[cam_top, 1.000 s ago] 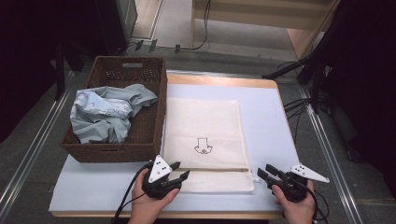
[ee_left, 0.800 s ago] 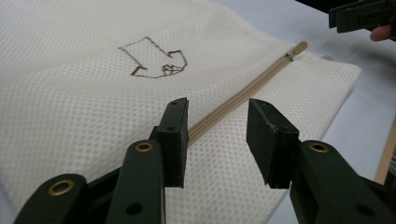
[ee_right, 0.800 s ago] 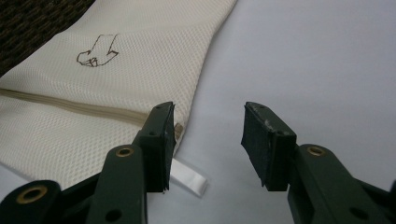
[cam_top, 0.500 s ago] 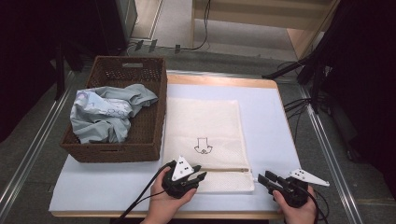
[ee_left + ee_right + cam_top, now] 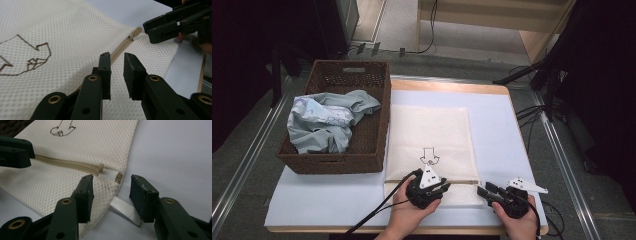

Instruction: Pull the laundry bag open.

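Cream mesh laundry bag [image 5: 428,142] lying flat on the pale blue counter [image 5: 507,130], just right of a brown wicker basket [image 5: 362,150] holding crumpled light blue clothing [image 5: 324,122]. Fine honeycomb weave, a brown outline drawing of an arrow and a small figure [image 5: 429,156] stitched near the middle. Tan zipper [image 5: 122,46] running across the near part of the bag, its slider [image 5: 131,37] sitting close to the end toward the right gripper, beside a rounded tan stop [image 5: 100,167]. White tag [image 5: 125,210] sticking out from under the bag's corner onto the counter.

Left gripper [image 5: 443,189] resting on the near part of the bag, about midway along the zipper line. Jaws just closing, now only a narrow gap apart, hovering right over the mesh with the zipper tape running away beyond the gap; nothing pinched between the pads [image 5: 106,72] as far as can be told, though contact of the tips with the fabric cannot be judged.

Right gripper [image 5: 484,192] at the bag's near right corner, pointing toward the left gripper. Jaws well apart, having just eased a little wider, straddling the corner of the bag: mesh edge and white tag lying between them, zipper end just ahead of the tips. Pads [image 5: 87,195] clear of the cloth on both sides, nothing clamped.

Both grippers near each other along the zipper, the slider between them, closer to the right one.
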Demonstrator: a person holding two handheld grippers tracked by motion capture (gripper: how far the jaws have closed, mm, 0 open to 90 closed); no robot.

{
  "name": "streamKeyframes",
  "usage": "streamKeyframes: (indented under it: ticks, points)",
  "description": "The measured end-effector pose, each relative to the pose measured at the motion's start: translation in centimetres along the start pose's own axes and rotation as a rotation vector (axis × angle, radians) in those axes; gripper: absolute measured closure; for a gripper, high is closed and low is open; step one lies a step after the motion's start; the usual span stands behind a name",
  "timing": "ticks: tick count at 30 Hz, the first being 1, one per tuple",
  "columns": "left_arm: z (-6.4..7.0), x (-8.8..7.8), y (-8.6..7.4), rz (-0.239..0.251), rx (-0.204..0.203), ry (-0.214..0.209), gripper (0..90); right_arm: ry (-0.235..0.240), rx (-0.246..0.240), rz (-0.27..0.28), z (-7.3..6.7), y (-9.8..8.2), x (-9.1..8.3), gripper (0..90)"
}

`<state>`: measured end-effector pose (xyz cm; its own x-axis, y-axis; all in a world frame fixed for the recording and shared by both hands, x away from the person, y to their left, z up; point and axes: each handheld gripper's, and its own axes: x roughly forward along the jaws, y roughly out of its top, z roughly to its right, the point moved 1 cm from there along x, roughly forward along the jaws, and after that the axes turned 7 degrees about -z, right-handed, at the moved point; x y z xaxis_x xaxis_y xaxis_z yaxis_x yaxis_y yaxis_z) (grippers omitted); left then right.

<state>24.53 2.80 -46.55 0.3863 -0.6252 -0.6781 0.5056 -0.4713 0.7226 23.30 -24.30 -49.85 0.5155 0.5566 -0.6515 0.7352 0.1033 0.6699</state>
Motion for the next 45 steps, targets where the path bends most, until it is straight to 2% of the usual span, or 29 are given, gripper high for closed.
streamKeyframes:
  ticks: [6, 12, 13, 14, 17, 19, 20, 21, 24, 27, 31, 33, 36, 38, 41, 44, 45]
  points:
    - [0.6, 1.2, 0.4, -0.026, 0.023, -0.010, 76.5, -0.019, -0.019, 0.001, -0.2, 0.1, 0.4, 53.5]
    - [0.7, 1.9, 0.7, -0.034, 0.009, -0.026, 76.1, -0.043, -0.059, 0.006, -0.6, 0.0, 0.6, 53.7]
    - [0.7, 2.2, 0.8, -0.032, -0.002, -0.037, 76.0, -0.082, -0.079, 0.005, -1.2, -0.1, 0.7, 54.7]
    - [0.7, 2.3, 0.8, -0.040, 0.001, -0.033, 76.0, -0.093, -0.091, 0.005, -1.3, -0.2, 0.8, 55.6]
    - [0.7, 2.6, 0.8, -0.045, -0.007, -0.046, 75.6, -0.142, -0.124, 0.004, -1.9, -0.3, 1.0, 64.3]
    - [0.7, 3.0, 0.8, -0.057, -0.011, -0.049, 75.2, -0.165, -0.126, 0.008, -2.1, -0.3, 1.1, 71.9]
    - [0.7, 3.0, 0.8, -0.057, -0.011, -0.049, 75.0, -0.165, -0.126, 0.008, -2.1, -0.3, 1.1, 71.9]
    - [0.6, 3.2, 0.8, -0.070, -0.016, -0.048, 74.9, -0.177, -0.111, 0.004, -2.1, -0.3, 1.0, 78.9]
    - [0.5, 3.4, 0.9, -0.070, -0.020, -0.056, 74.9, -0.159, -0.099, 0.009, -1.9, -0.2, 0.9, 83.8]
    - [0.4, 3.5, 0.9, -0.089, -0.029, -0.051, 74.7, -0.135, -0.097, 0.027, -2.1, -0.2, 0.7, 85.0]
    - [0.4, 3.8, 0.8, -0.126, -0.033, -0.034, 76.0, -0.072, -0.068, 0.055, -2.0, 0.1, 0.2, 83.9]
    - [0.4, 3.9, 0.9, -0.127, -0.033, -0.032, 77.0, -0.038, -0.046, 0.051, -1.7, 0.1, 0.2, 84.7]
    - [0.4, 3.9, 0.9, -0.126, -0.031, -0.039, 76.5, 0.005, -0.037, 0.082, -1.7, 0.1, 0.0, 84.9]
    - [0.4, 3.9, 0.9, -0.125, -0.036, -0.047, 75.3, 0.014, -0.054, 0.089, -2.0, 0.2, -0.1, 84.8]
    - [0.4, 3.9, 1.0, -0.133, -0.036, -0.064, 74.3, 0.019, -0.050, 0.086, -2.2, 0.3, 0.0, 84.0]
    - [0.6, 4.0, 1.0, -0.135, -0.023, -0.051, 74.5, 0.041, -0.018, 0.088, -2.0, 0.3, 0.0, 77.7]
    - [0.7, 4.0, 1.0, -0.136, -0.019, -0.044, 75.0, 0.045, 0.006, 0.079, -1.8, 0.3, 0.0, 77.5]
